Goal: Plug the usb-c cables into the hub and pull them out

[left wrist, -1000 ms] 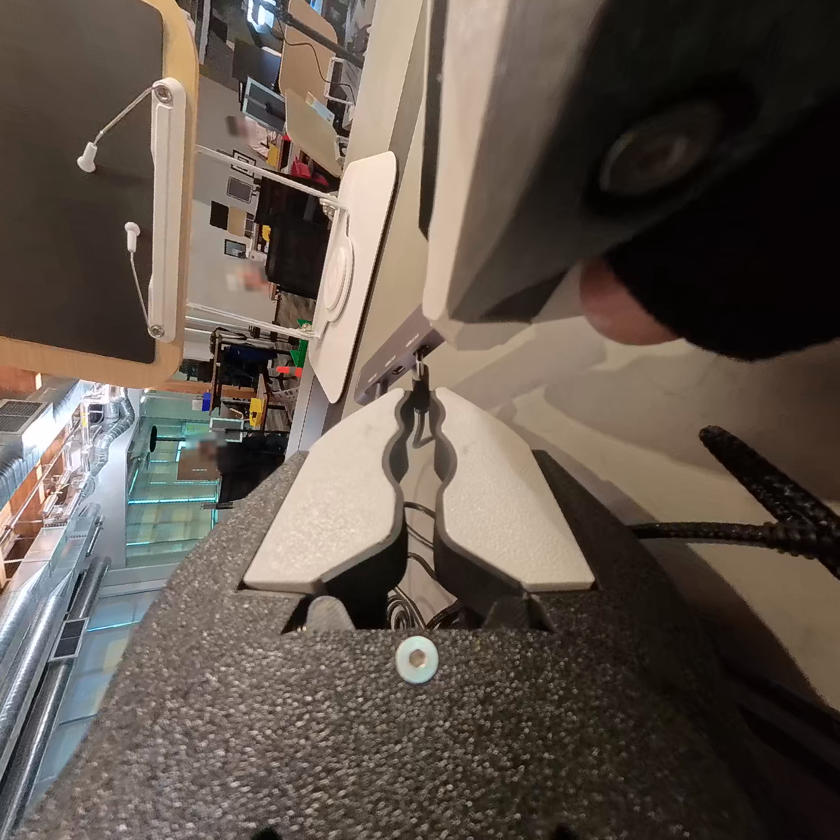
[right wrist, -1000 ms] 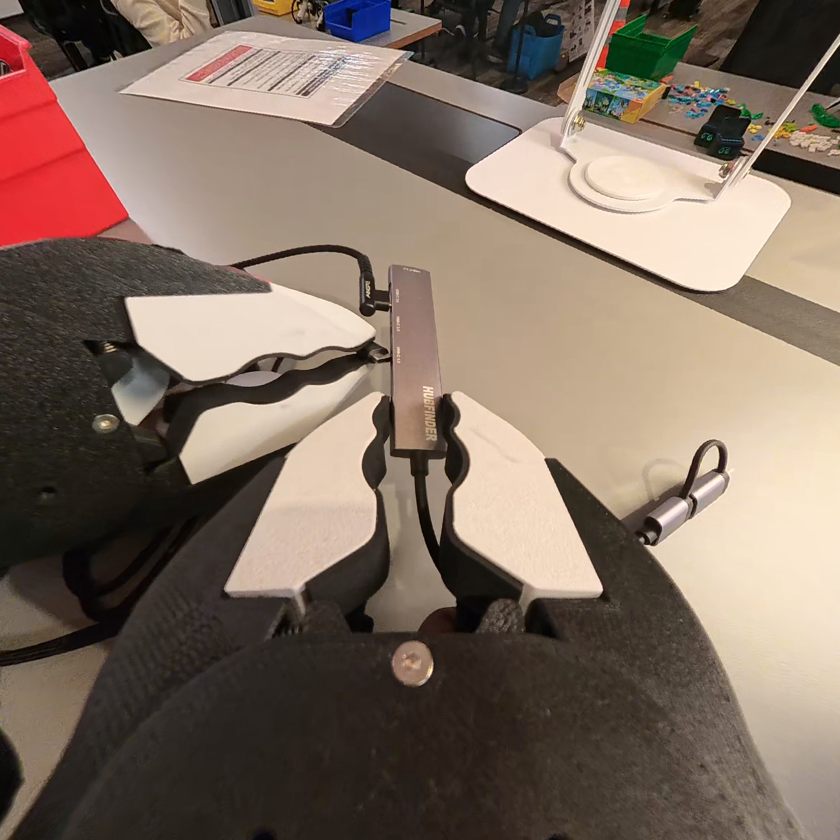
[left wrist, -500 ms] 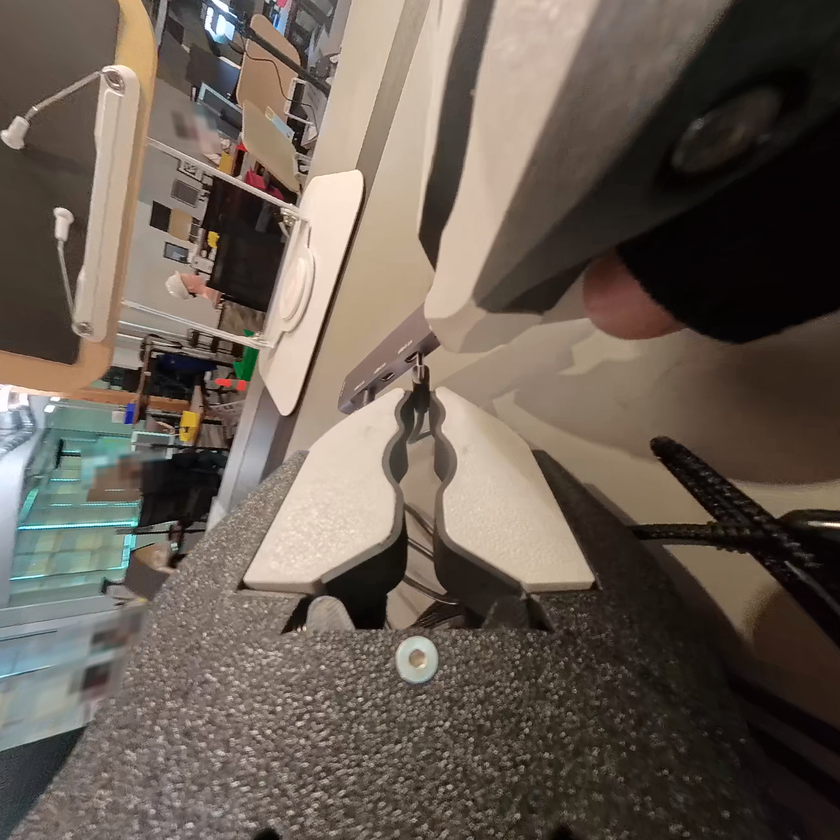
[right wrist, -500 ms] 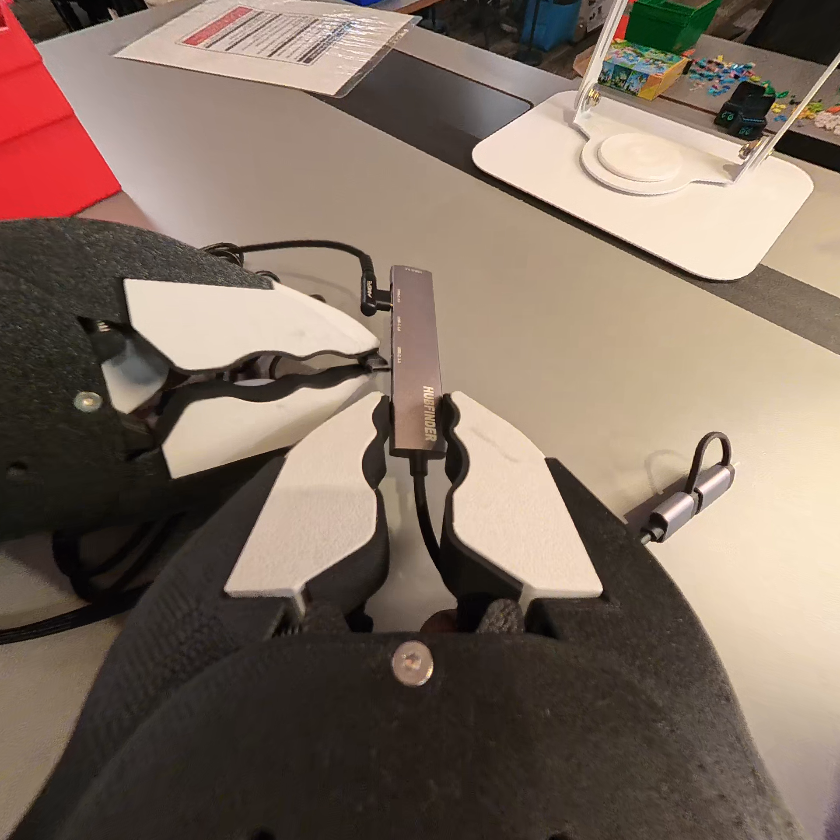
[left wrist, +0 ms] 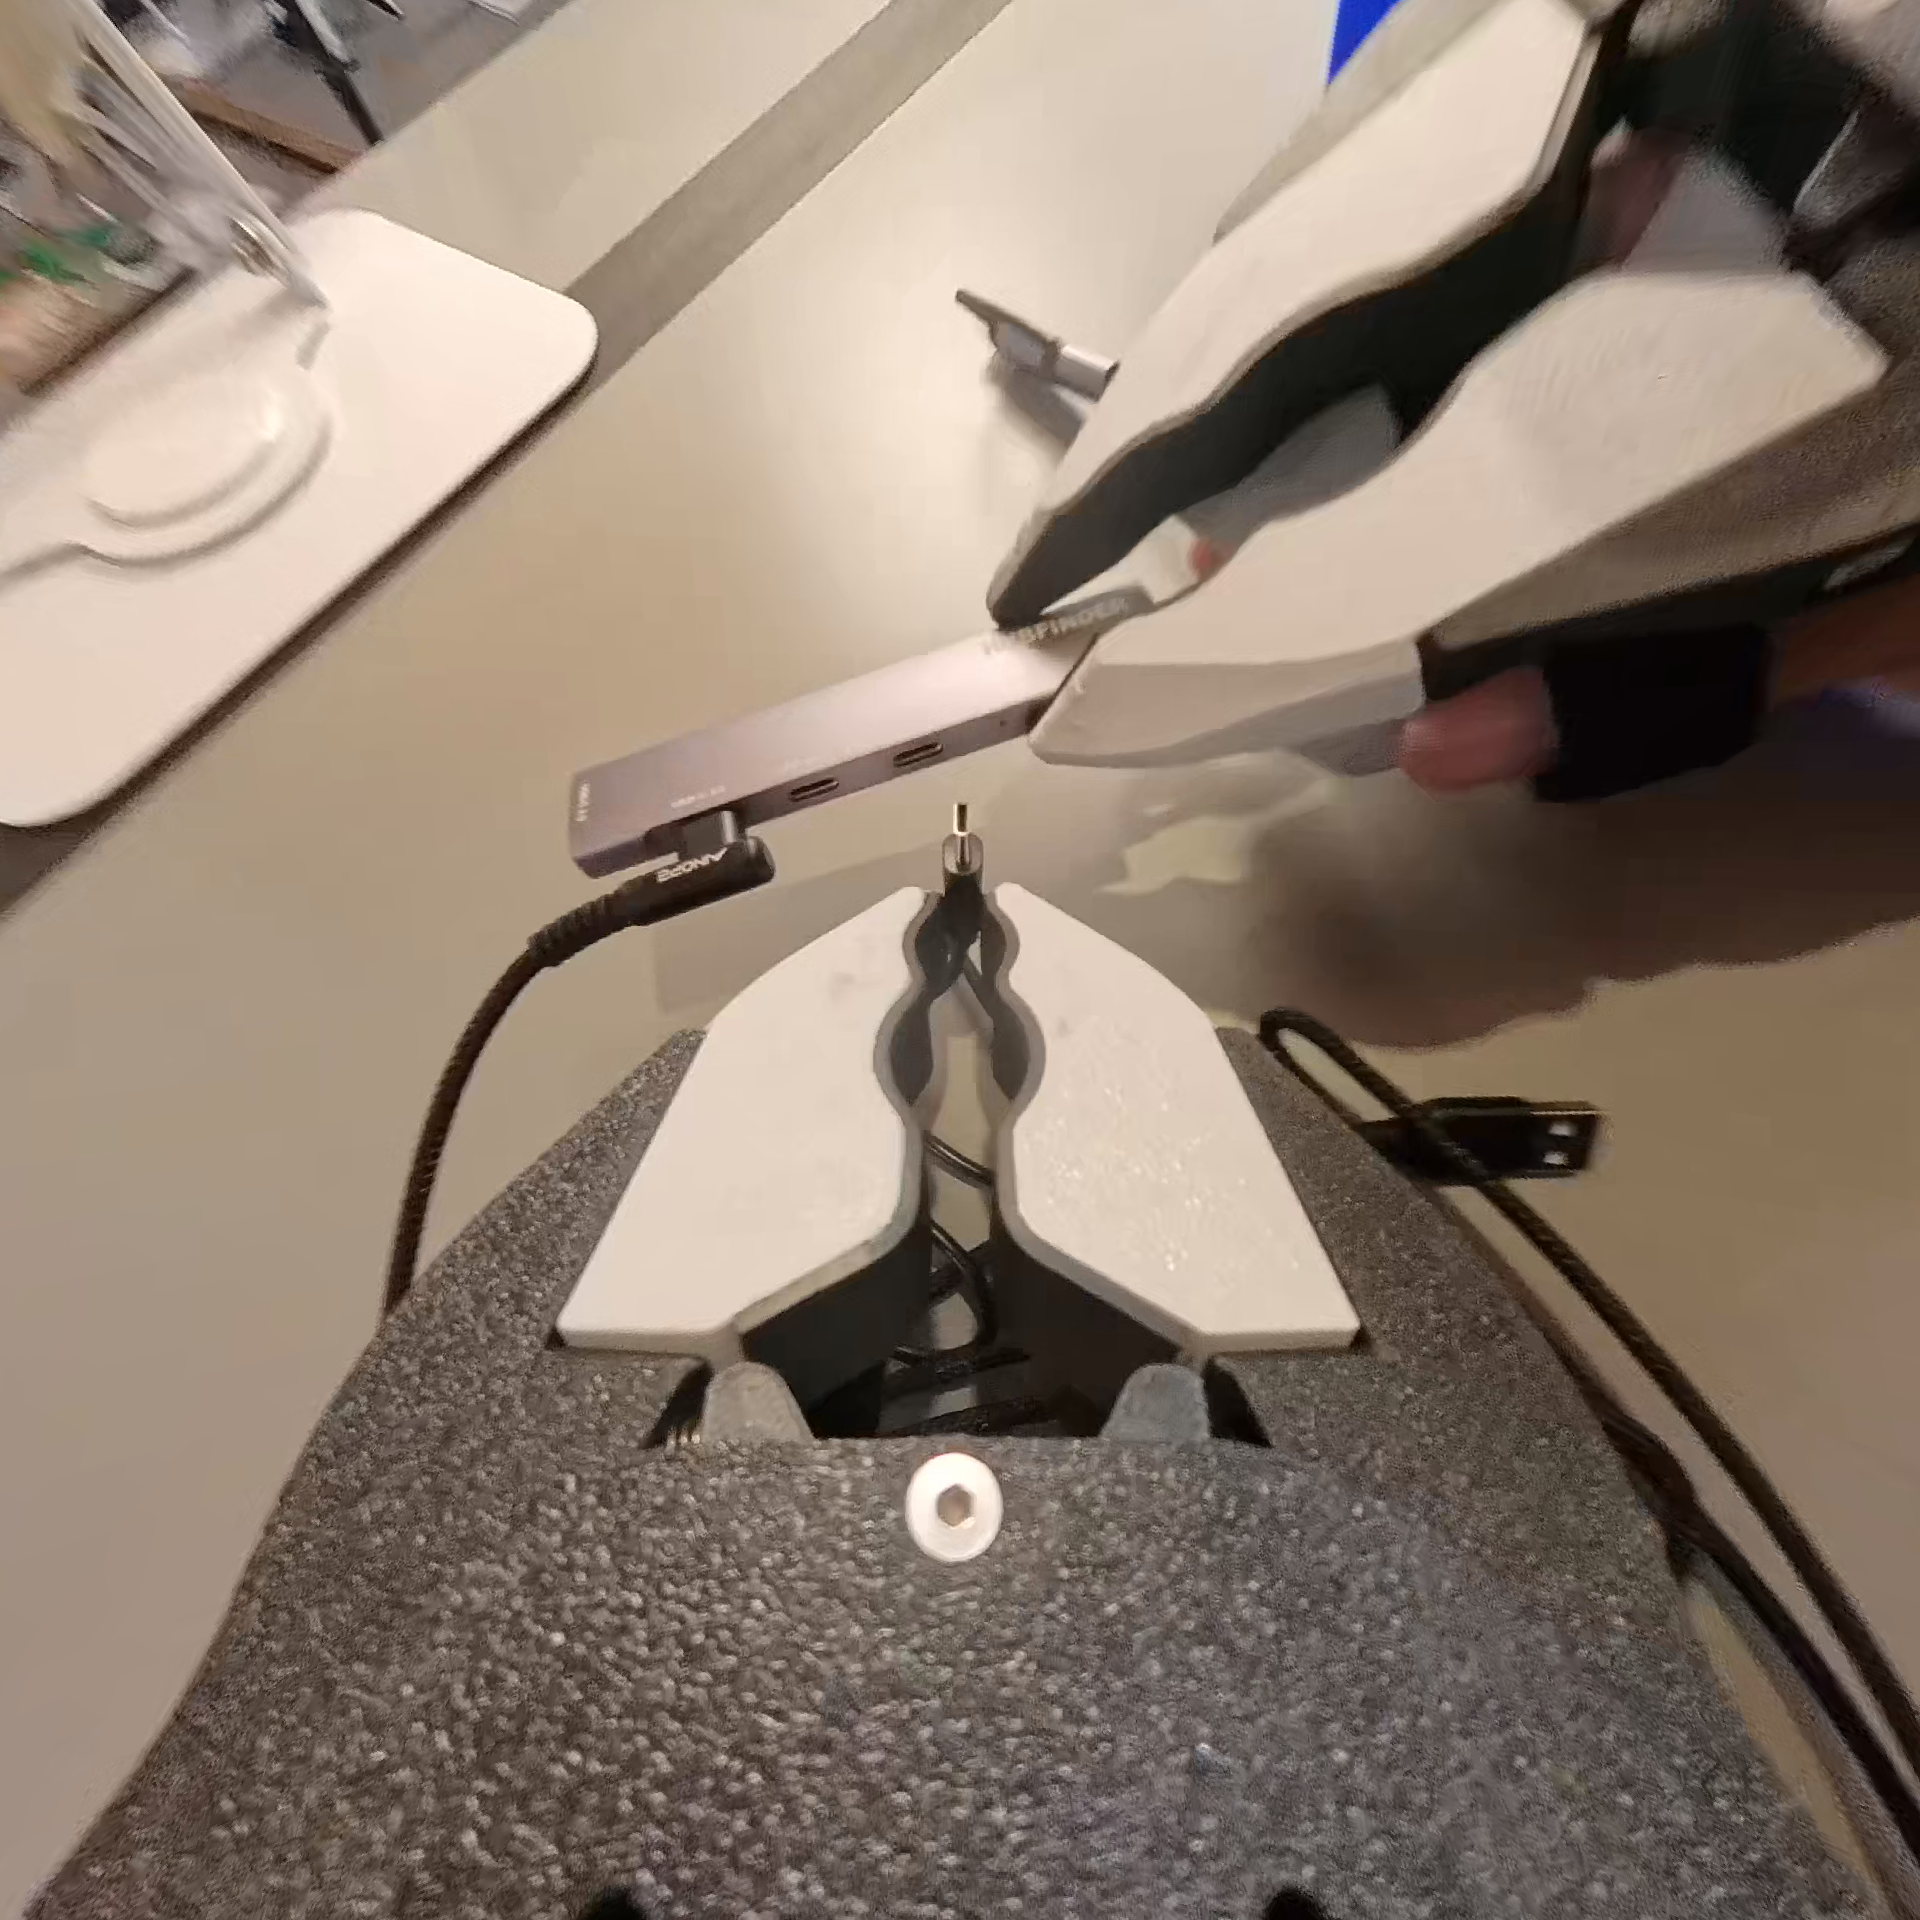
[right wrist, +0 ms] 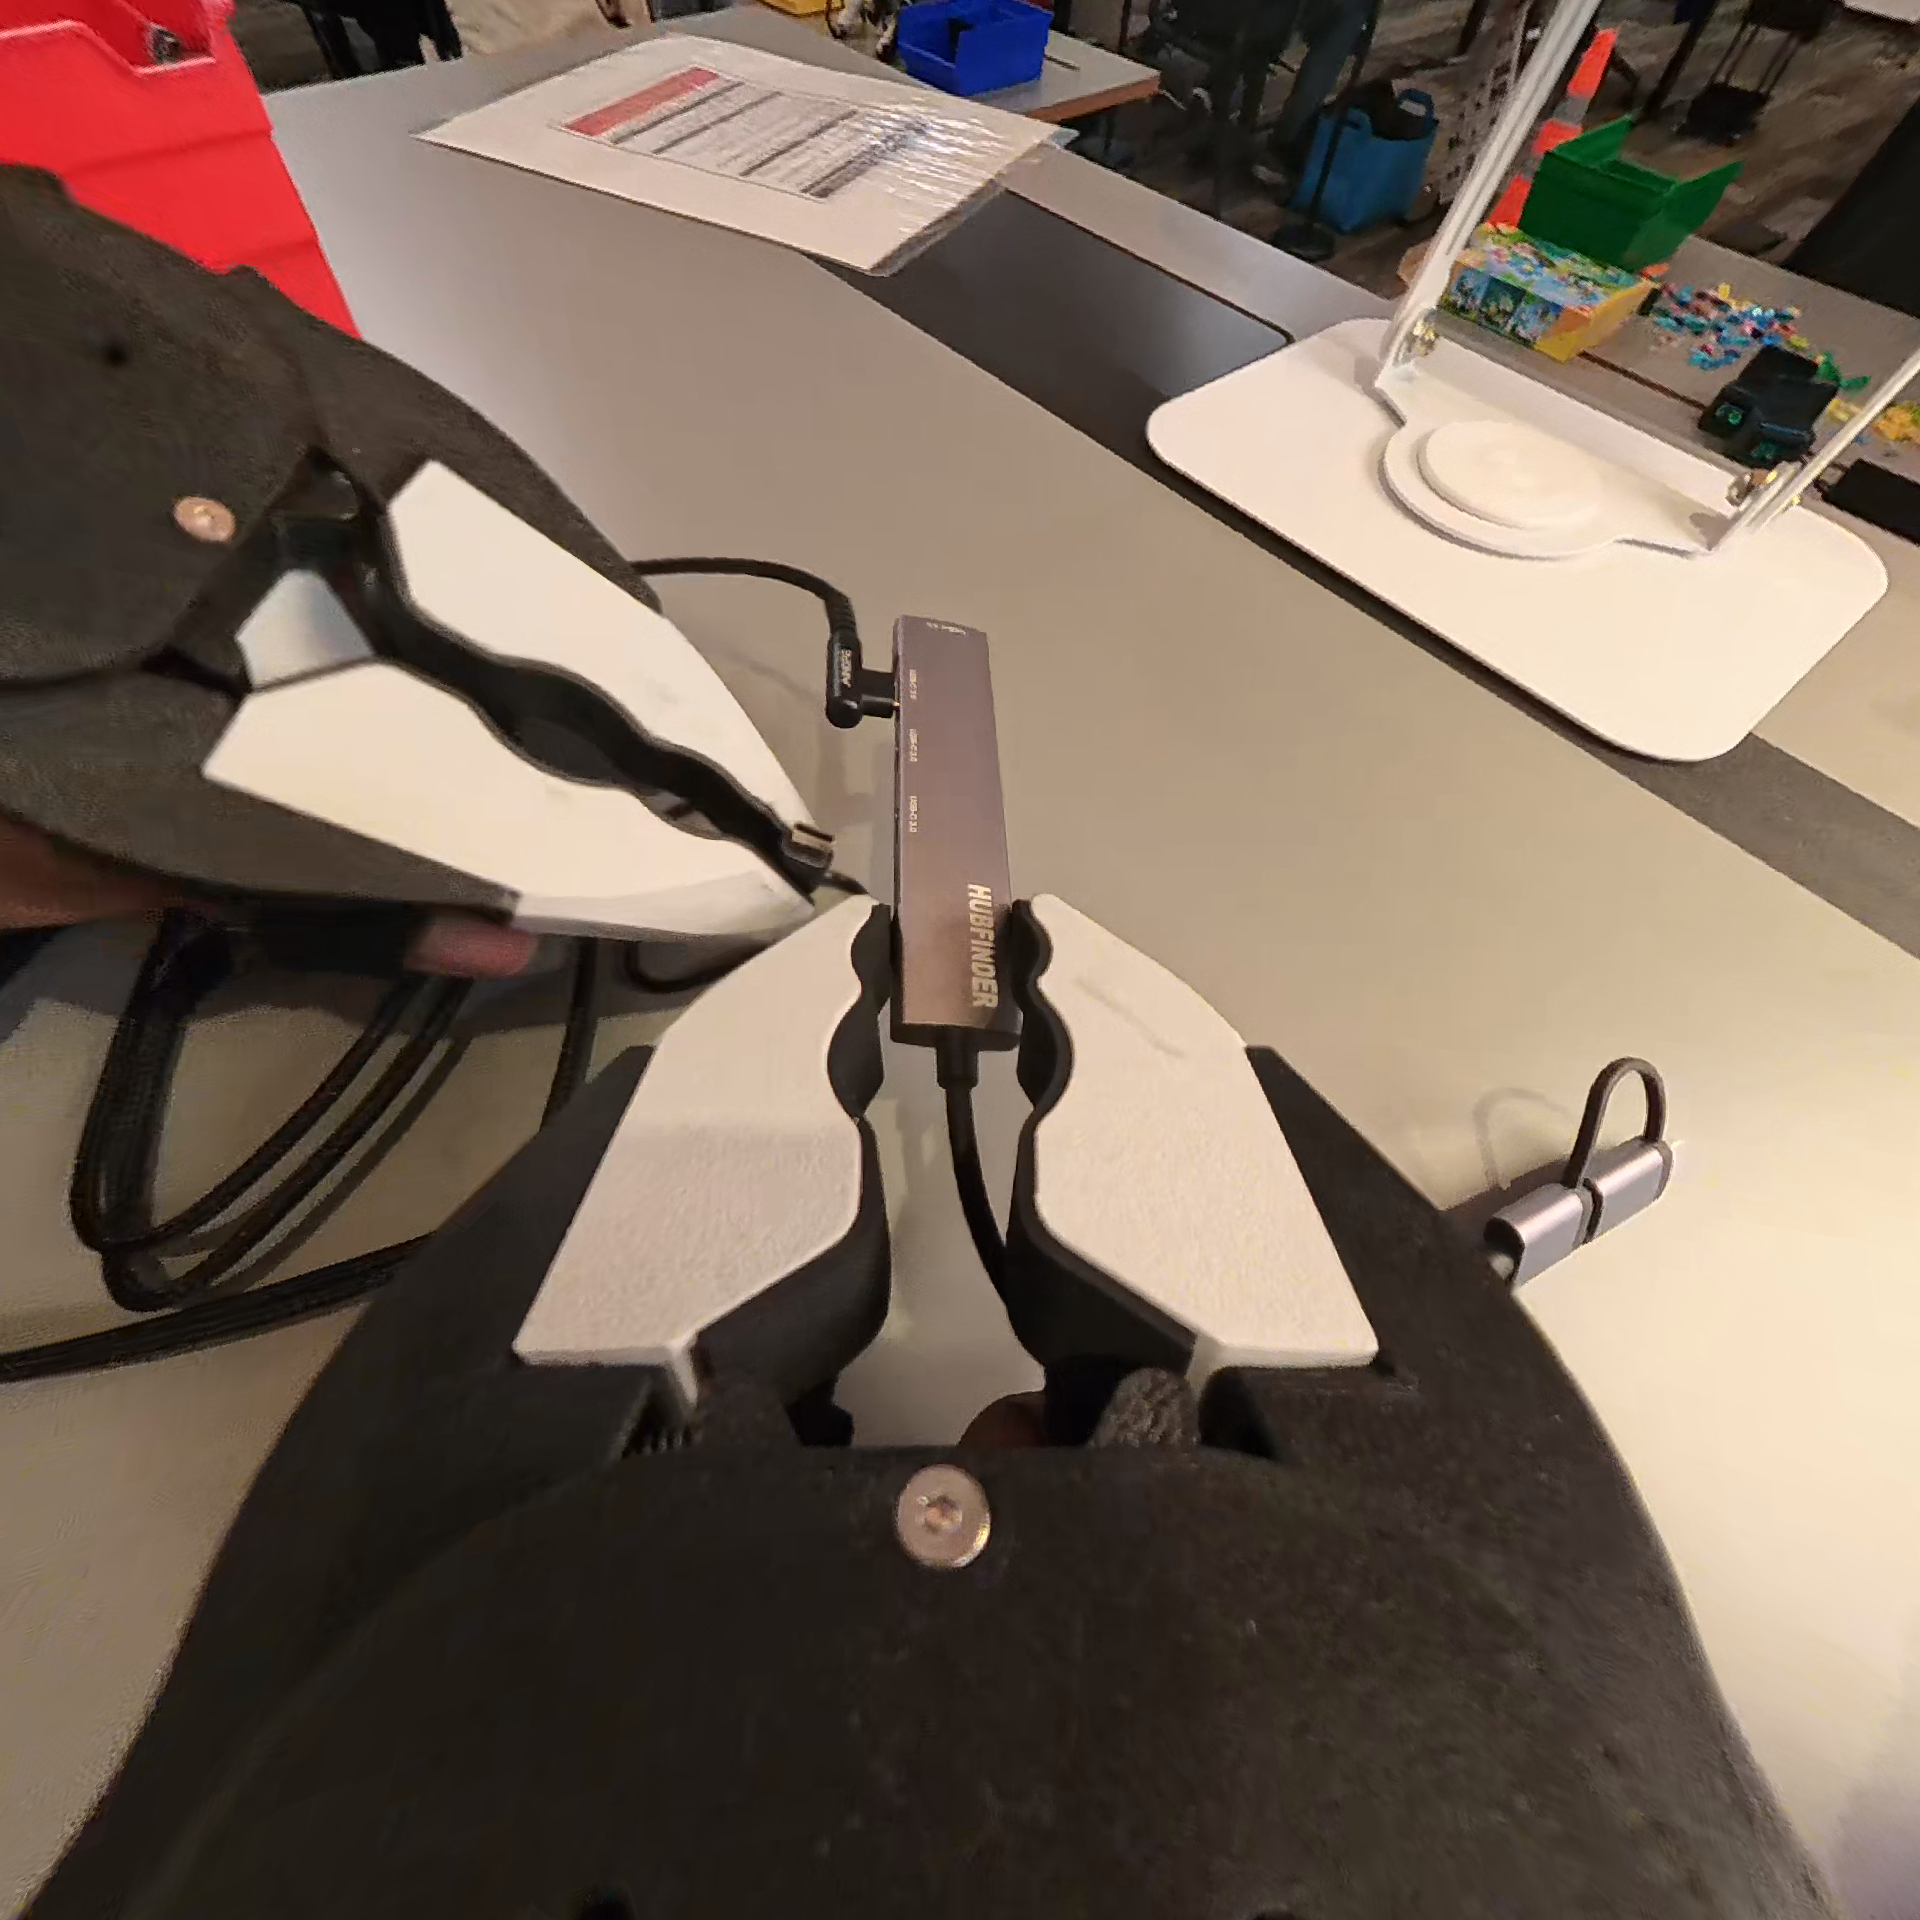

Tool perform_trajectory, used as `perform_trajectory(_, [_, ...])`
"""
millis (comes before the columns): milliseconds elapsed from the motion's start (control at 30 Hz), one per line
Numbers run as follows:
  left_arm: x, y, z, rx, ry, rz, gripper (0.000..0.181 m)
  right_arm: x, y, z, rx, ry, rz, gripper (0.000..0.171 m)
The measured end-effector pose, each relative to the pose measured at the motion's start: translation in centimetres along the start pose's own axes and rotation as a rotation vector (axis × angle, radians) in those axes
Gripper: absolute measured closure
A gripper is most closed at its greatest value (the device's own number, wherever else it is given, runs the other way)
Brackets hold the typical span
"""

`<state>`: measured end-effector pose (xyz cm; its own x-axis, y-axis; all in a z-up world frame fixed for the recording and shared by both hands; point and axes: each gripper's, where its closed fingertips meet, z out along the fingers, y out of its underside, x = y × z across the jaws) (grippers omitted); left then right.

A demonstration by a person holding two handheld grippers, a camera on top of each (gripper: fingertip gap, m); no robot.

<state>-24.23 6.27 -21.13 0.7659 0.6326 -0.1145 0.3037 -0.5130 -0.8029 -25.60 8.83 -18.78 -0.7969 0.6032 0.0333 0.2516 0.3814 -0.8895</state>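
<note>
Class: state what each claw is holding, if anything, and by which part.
Left claw: shut on the USB-C plug, gripped at its base, metal tip free. Right claw: shut on the hub, gripped at its cable end.

I count one slim grey metal hub [right wrist: 951,821], two black braided usb-c cables, one with an angled plug [left wrist: 707,857] and one with a straight plug [left wrist: 961,847], one white flat stand base [right wrist: 1538,582], and one laminated paper sheet [right wrist: 748,135].
</note>
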Motion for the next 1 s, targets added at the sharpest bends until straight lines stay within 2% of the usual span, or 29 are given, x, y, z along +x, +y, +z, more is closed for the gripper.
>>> perform_trajectory(200, [1.9,-0.5,-1.1,0.057,0.341,-0.428,0.175,-1.3,-0.6,-0.4,0.05,-0.084,-0.08,0.149])
perform_trajectory(367, [2.4,-0.7,-1.8,0.077,0.484,-0.561,0.175,-1.8,0.0,-0.4,0.02,-0.114,-0.139,0.149])
perform_trajectory(600, [3.1,-0.5,-2.6,0.067,0.607,-0.631,0.174,-2.1,1.7,-0.8,-0.05,-0.172,-0.261,0.15])
perform_trajectory(700, [3.7,-0.7,-3.1,0.068,0.677,-0.642,0.174,-2.3,2.0,-0.9,-0.054,-0.168,-0.337,0.166])
perform_trajectory(833, [4.5,-0.9,-3.8,0.071,0.75,-0.627,0.175,-2.6,1.8,-1.1,-0.017,-0.16,-0.404,0.15])
perform_trajectory(1000, [5.1,-1.4,-4.9,0.095,0.851,-0.635,0.175,-4.7,0.1,-2.2,0.148,-0.143,-0.636,0.137])
